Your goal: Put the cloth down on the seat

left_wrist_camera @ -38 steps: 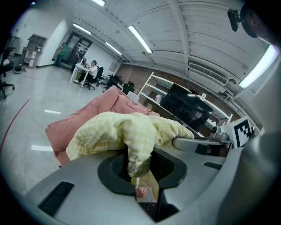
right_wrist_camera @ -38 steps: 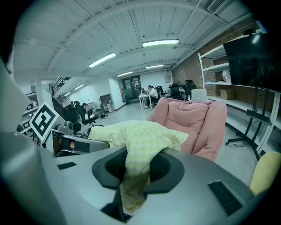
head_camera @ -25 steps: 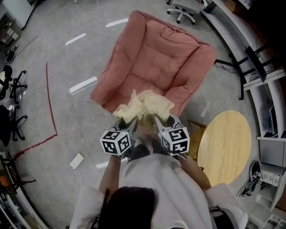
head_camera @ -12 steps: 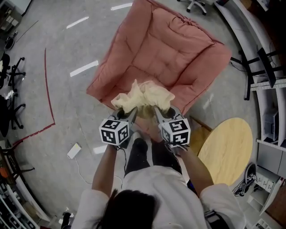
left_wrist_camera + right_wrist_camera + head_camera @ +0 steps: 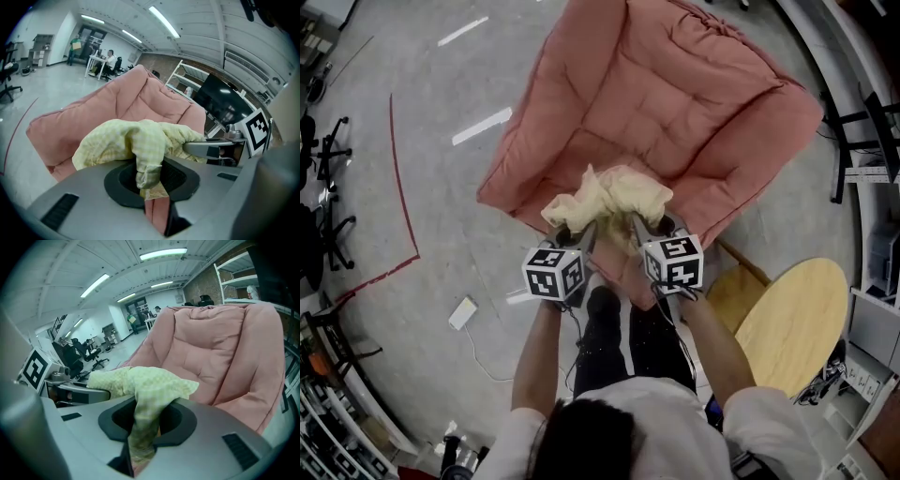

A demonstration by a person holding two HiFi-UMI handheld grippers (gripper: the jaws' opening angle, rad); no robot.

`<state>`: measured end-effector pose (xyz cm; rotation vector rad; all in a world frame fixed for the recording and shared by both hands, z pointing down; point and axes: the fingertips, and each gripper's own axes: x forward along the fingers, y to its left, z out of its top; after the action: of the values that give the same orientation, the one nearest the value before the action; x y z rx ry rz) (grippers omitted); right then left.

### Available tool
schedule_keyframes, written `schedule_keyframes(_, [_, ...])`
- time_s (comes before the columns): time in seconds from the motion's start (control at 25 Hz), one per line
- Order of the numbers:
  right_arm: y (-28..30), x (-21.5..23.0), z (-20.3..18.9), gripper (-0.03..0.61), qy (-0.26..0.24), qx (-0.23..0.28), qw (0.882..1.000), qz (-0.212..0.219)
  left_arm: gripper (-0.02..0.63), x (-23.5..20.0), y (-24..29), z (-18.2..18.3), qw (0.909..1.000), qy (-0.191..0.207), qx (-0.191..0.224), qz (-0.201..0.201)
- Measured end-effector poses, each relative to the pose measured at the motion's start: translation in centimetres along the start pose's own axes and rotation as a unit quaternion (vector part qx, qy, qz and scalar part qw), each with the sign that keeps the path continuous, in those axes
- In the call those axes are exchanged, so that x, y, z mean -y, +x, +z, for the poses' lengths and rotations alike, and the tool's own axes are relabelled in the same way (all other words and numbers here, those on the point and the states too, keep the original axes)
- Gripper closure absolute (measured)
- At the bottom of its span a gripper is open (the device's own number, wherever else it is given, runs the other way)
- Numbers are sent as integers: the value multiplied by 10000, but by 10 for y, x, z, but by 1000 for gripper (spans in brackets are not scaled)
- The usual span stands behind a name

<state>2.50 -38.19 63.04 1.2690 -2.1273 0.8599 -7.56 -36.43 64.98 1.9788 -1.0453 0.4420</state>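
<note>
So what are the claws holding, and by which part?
Both hold the yellow checked cloth: the left claw pinches a bunched fold on its left side, the right claw one on its right.

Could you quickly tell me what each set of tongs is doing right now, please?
Left tongs: closed on the yellow cloth.
Right tongs: closed on the same yellow cloth.

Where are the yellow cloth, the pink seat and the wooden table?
yellow cloth point(image 5: 614, 193): head view, bunched middle.
pink seat point(image 5: 675, 94): head view, back cushion.
wooden table point(image 5: 797, 321): head view, bare top.
</note>
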Motion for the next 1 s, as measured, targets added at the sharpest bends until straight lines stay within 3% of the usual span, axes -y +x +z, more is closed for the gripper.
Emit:
schedule_keyframes(0.16, [31, 15, -13, 474, 77, -174, 9998, 3, 528, -21, 24, -10, 9998, -156, -95, 89])
schedule_keyframes(0.32, [70, 25, -31, 474, 224, -321, 9992, 0, 528, -50, 50, -21, 9994, -66, -308, 111])
schedule_keyframes(0.48, [105, 42, -52, 472, -171, -579, 9982, -8, 528, -72, 80, -37, 9988, -176, -421, 196])
schedule_keyframes(0.68, [134, 58, -66, 472, -151, -767, 9969, -52, 528, -85, 103, -54, 9976, -401, -521, 223])
schedule_keyframes(0.84, [153, 69, -85, 472, -585, -1023, 9930, -61, 528, -90, 127, -67, 9964, -258, -779, 195])
schedule_keyframes(1.0, [171, 79, -97, 471, -199, -1192, 9927, 34, 528, -100, 144, -74, 9952, -339, -884, 258])
